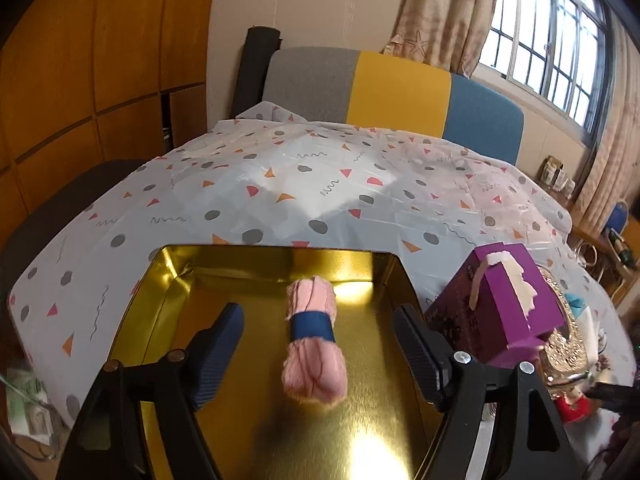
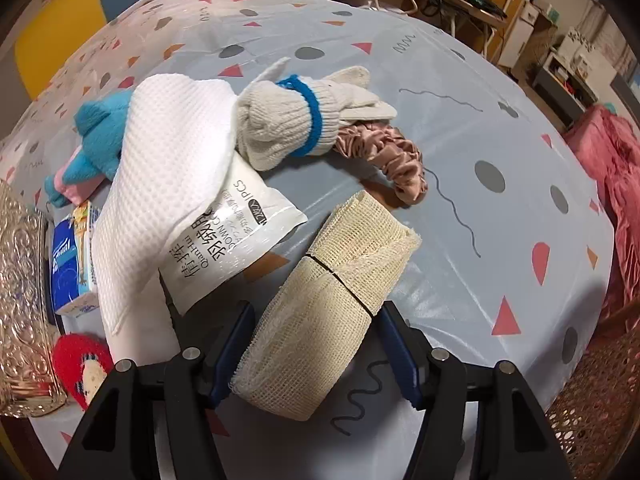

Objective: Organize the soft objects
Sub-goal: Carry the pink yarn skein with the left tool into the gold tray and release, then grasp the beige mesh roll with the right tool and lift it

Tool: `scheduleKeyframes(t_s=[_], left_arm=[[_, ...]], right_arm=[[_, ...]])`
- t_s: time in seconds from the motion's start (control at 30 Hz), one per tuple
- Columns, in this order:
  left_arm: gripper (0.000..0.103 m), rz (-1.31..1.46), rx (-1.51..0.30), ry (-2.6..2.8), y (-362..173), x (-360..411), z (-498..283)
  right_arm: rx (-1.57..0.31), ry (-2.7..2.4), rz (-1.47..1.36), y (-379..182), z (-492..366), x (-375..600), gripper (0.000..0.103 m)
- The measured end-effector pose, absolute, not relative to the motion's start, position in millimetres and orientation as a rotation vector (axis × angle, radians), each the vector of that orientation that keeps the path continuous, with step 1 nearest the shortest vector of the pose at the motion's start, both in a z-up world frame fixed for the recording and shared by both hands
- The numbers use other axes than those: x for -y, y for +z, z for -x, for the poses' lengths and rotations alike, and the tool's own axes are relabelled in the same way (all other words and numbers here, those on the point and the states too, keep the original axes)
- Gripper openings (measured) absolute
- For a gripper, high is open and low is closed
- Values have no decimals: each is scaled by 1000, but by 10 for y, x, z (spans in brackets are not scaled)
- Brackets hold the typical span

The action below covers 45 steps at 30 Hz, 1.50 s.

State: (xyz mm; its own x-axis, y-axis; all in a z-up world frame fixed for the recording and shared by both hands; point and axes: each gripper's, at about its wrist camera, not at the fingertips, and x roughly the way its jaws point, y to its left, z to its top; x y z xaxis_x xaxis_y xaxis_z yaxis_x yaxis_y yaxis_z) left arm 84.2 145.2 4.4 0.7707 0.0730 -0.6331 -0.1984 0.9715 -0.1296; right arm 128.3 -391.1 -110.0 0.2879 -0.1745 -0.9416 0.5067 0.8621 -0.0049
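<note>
A pink yarn skein (image 1: 314, 356) with a blue band lies on the floor of an open golden tin (image 1: 248, 264). My left gripper (image 1: 318, 312) hangs over the tin, open, its fingers wide on either side of the skein and touching nothing. In the right wrist view a cream gauze roll (image 2: 360, 248) lies on the patterned tablecloth (image 2: 500, 128). My right gripper (image 2: 316, 310) is shut on the near half of the roll, both blue pads against its sides.
Beyond the roll lie a white waffle cloth (image 2: 160, 152), a printed packet (image 2: 228, 240), a glove bundle (image 2: 288, 120), a pink scrunchie (image 2: 396, 160) and a blue plush (image 2: 100, 132). A tissue pack (image 2: 70, 264), a red plush (image 2: 82, 364) and a purple box (image 1: 500, 300) stand near the tin.
</note>
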Motion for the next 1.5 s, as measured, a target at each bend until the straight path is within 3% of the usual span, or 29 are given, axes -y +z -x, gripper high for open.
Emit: scheduleKeyframes(t_s=[0.5,0.9,1.5], left_arm=[[84,192,-669,186,26,-1610,-307],[84,167,-687,151,-10,-1568,-190],[84,168,-704,112,-49,-1490,-160]], right_arm=[[-1154,-356,-268,-980,-1214,3571,51],[-1068,-247,-277,-848,-841,3190,46],[-861,-55,-214,179,-1367,2728,46]])
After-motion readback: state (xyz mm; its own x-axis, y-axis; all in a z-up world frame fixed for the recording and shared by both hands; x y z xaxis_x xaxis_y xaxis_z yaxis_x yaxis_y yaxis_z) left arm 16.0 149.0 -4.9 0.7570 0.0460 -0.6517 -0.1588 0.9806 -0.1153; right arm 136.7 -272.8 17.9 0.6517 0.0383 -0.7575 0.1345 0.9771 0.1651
